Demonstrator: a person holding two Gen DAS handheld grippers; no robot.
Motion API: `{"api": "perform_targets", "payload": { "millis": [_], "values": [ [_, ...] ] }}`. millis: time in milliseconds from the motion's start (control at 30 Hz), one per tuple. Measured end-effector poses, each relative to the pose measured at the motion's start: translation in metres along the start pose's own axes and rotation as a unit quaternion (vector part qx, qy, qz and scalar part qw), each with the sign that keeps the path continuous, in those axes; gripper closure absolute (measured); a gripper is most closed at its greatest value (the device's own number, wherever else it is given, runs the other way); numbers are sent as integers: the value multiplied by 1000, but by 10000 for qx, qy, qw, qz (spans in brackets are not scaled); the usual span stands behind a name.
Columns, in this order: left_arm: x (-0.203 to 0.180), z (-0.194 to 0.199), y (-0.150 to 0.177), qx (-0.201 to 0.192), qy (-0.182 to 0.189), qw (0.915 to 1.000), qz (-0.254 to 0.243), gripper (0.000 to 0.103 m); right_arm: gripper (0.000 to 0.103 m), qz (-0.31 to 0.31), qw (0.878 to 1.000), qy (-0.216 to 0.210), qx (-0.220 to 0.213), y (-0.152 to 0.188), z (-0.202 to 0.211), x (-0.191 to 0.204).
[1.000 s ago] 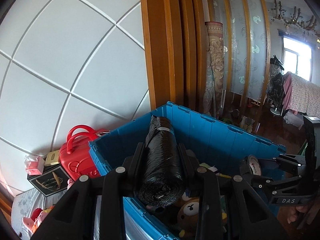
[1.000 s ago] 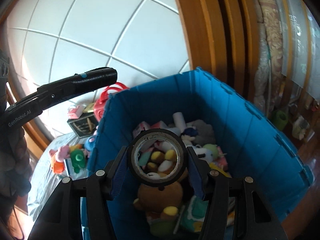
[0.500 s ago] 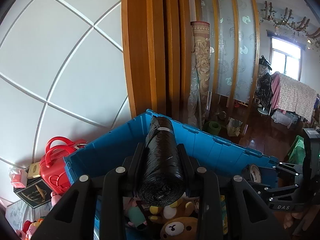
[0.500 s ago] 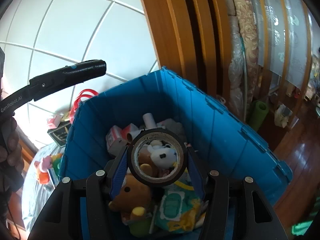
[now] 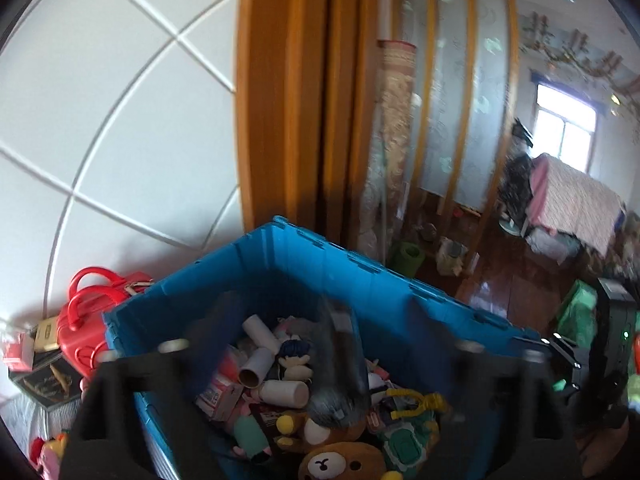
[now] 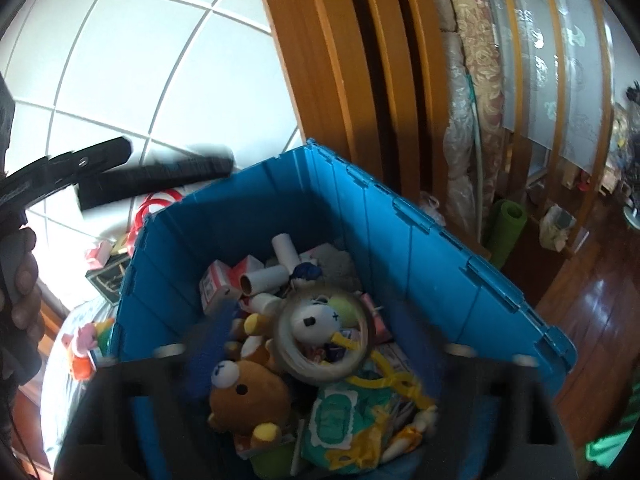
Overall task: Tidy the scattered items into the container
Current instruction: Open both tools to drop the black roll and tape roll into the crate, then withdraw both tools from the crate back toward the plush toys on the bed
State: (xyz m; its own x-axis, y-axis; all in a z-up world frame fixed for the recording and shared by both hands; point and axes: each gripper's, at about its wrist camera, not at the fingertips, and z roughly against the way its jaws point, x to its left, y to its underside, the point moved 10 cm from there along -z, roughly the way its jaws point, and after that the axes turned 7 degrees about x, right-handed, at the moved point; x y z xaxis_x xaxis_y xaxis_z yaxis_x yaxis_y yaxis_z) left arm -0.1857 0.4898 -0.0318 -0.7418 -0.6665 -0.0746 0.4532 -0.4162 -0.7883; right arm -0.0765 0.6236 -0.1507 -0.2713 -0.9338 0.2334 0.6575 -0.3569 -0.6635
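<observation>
In the left wrist view, a blue crate [image 5: 360,280] full of toys and cardboard tubes lies below my left gripper [image 5: 324,344]. Its jaws are opening, blurred and wide apart. A black roll of bin bags [image 5: 338,364] drops free between them, touching neither pad. In the right wrist view, my right gripper [image 6: 314,320] hangs over the same crate [image 6: 400,240], jaws also opening. A roll of tape [image 6: 326,338], blurred, falls loose between them above a white plush. My left gripper [image 6: 178,156] shows at the upper left, a hand [image 6: 20,280] holding it.
A brown plush bear [image 6: 248,396] and green packets fill the crate's near end. A red handbag [image 5: 88,320], a black box [image 5: 44,376] and small toys sit left of the crate against the tiled wall. A wooden door frame [image 5: 288,120] and a green rolled mat [image 5: 408,258] stand behind.
Both sets of jaws have sprung wide open. The black roll and the tape roll have left the pads and are dropping into the crate. Both grippers have moved further over the crate.
</observation>
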Motion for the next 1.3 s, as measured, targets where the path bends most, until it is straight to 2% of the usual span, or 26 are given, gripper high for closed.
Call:
{"api": "perform_targets", "payload": {
  "millis": [100, 300, 567, 1000, 1300],
  "values": [
    [19, 5, 3, 5, -119, 9997, 214, 6, 0, 10, 10000, -47, -24, -2, 2, 2],
    [47, 17, 17, 69, -408, 9987, 291, 6, 0, 114, 9998, -142, -9, -2, 0, 16],
    [79, 44, 40, 75, -666, 9969, 419, 6, 0, 420, 9984, -382, -39, -2, -2, 60],
    [169, 109, 115, 160, -1272, 9861, 1059, 6, 0, 1094, 9906, -819, -27, 4, -7, 161],
    [231, 158, 163, 186, -1617, 9763, 1426, 6, 0, 1490, 9815, -1188, 164, 28, -20, 246]
  ]
}}
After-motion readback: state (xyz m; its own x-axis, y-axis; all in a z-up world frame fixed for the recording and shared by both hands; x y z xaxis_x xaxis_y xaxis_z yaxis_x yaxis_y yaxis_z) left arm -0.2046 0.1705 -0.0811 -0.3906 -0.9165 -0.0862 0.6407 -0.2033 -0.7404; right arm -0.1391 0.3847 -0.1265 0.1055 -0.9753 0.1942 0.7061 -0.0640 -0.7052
